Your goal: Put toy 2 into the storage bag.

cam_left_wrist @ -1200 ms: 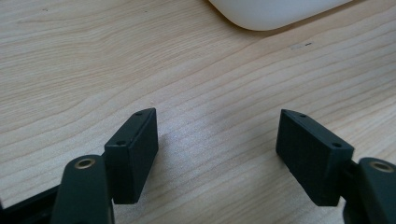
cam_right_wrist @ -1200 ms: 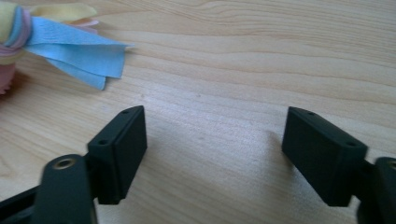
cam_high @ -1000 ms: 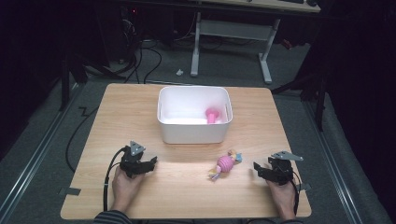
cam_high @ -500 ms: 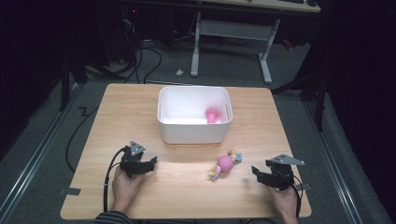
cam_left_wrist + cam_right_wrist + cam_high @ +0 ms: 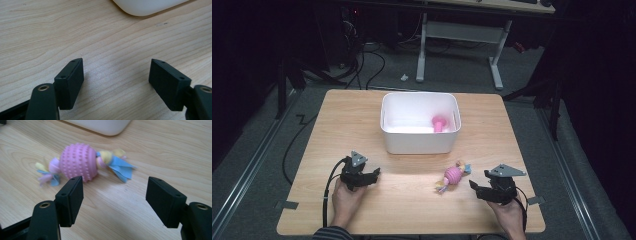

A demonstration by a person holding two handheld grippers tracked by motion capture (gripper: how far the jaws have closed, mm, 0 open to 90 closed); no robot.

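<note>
- The pink studded ball toy lies on the wooden desk, right of centre in the lower half of the high view, in front of the white bin and apart from it.
- Its long axis runs on a slant in that view: one fabric tuft points to the upper right toward the bin's near right corner, the other to the lower left.
- In the right gripper view the toy sits in the upper left. It has a round rubbery ball covered in small bumps, with knotted fleece strips in blue, yellow and pale pink at both ends.
- The right tool sits just right of the toy in the high view and points left at it without touching. Its jaws stand spread, having just opened further after a brief squeeze, with bare desk between them; the toy lies just past the left jaw tip.
- The left tool rests low over the desk at lower left of the high view, jaws spread wide over bare wood grain.
- The bin is smooth white plastic with rounded corners; a pink object lies inside at its right end.
- Nothing stands between the right tool and the toy.
- Black cables trail from both tools toward the desk's near edge.
</note>
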